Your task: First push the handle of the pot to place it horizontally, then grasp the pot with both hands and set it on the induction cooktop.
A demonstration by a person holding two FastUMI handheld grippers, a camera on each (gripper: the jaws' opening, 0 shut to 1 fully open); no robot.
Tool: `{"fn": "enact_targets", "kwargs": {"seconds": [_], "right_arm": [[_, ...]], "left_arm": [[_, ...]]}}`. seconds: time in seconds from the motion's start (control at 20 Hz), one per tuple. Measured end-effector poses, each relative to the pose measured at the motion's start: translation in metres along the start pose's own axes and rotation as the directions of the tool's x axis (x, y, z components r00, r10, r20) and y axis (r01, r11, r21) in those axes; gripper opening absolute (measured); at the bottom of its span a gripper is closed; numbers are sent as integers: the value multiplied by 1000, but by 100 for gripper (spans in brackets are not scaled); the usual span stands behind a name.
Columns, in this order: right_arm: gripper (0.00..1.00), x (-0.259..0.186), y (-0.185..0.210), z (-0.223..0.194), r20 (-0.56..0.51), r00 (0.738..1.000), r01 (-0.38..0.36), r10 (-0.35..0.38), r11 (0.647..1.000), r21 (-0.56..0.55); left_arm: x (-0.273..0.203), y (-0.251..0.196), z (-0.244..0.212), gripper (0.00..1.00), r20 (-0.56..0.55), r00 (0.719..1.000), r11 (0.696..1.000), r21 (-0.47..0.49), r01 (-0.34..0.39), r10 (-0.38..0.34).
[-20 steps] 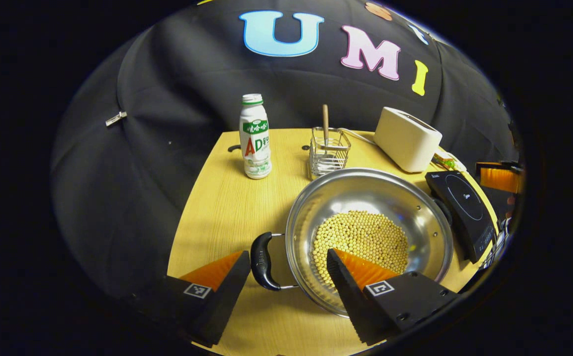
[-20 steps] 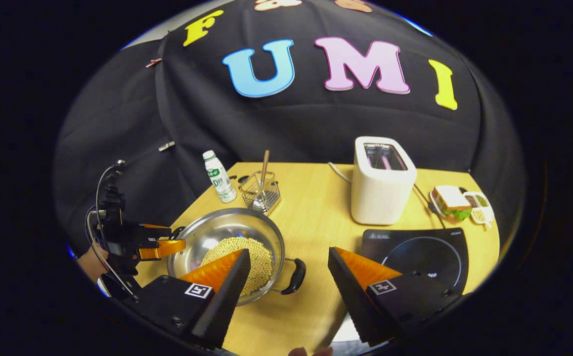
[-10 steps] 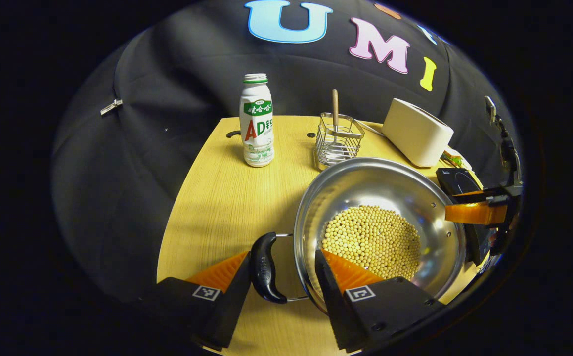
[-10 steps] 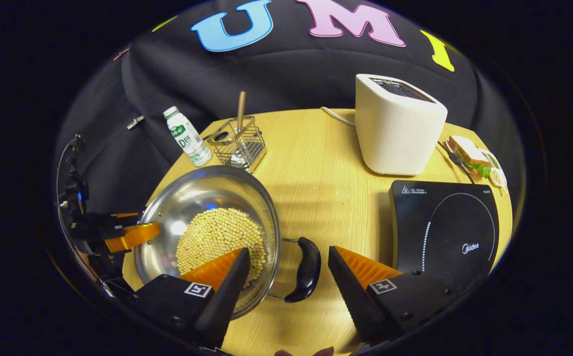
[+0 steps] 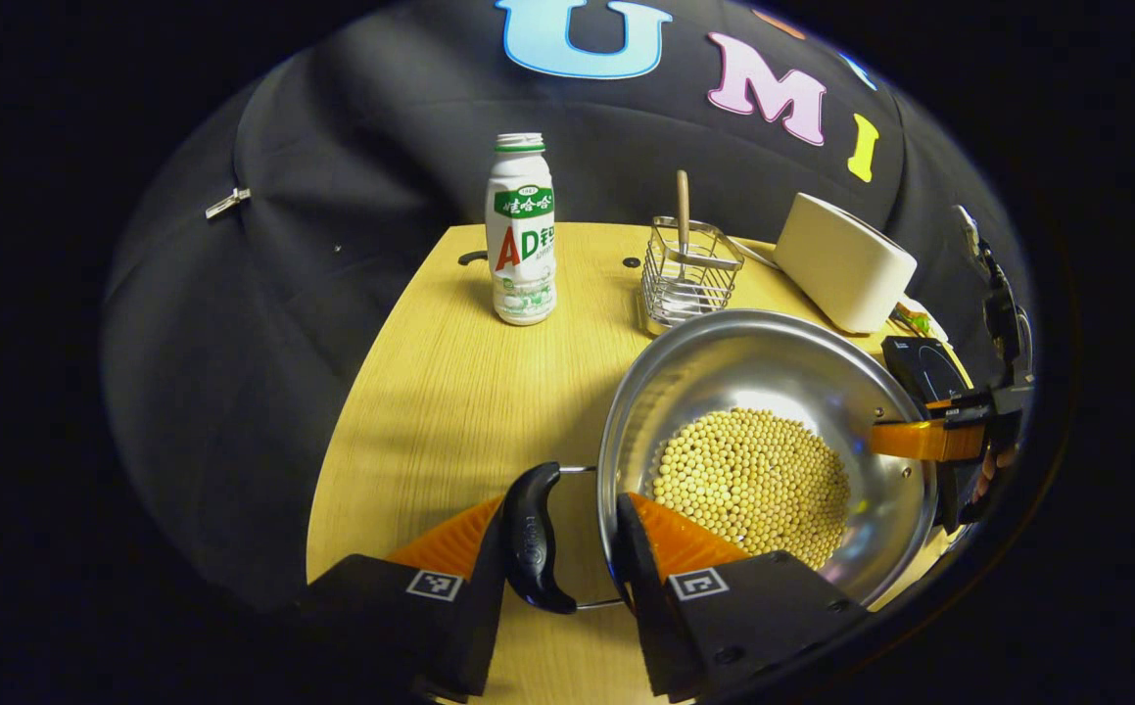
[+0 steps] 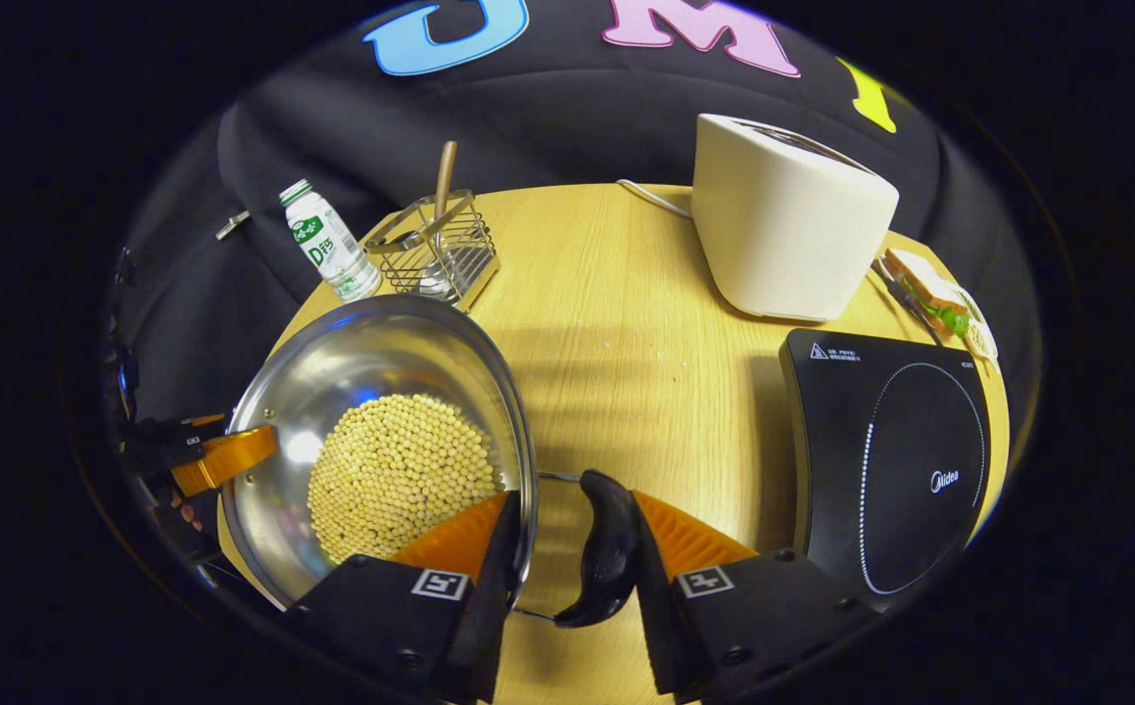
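Pot (image 5: 773, 392) wall hidden behind jaws

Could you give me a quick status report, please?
Left hand-held gripper and right hand-held gripper each straddle a handle, not clamped. Pot off cooktop. Path clear.

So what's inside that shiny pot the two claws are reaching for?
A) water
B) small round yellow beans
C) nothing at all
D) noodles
B: in both views the steel pot holds a heap of small round yellow beans on its bottom, and each claw straddles one of its black handles.
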State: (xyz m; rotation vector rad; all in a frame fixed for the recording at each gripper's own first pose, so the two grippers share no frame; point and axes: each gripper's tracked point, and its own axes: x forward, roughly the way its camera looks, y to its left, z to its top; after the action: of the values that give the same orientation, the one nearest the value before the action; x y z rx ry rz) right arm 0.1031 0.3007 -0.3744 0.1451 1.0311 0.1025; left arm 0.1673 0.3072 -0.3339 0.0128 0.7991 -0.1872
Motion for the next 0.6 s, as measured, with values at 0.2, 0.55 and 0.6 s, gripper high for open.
{"fn": "enact_targets", "kwargs": {"seconds": [0.2, 0.55, 0.6], "right_arm": [[53, -1, 1, 3, -6, 1000, 5, -5, 999, -36], [53, -44, -20, 22, 9, 1000, -15, 15, 999, -48], [58, -51, -26, 24, 9, 1000, -13, 13, 999, -46]], "left_arm": [[-3, -2, 1, 57, -6, 1000, 1000, -23, -14, 13], [-42, -29, 24, 55, 44, 999, 999, -42, -25, 27], [-46, -36, 28, 55, 49, 999, 999, -41, -22, 24]]}}
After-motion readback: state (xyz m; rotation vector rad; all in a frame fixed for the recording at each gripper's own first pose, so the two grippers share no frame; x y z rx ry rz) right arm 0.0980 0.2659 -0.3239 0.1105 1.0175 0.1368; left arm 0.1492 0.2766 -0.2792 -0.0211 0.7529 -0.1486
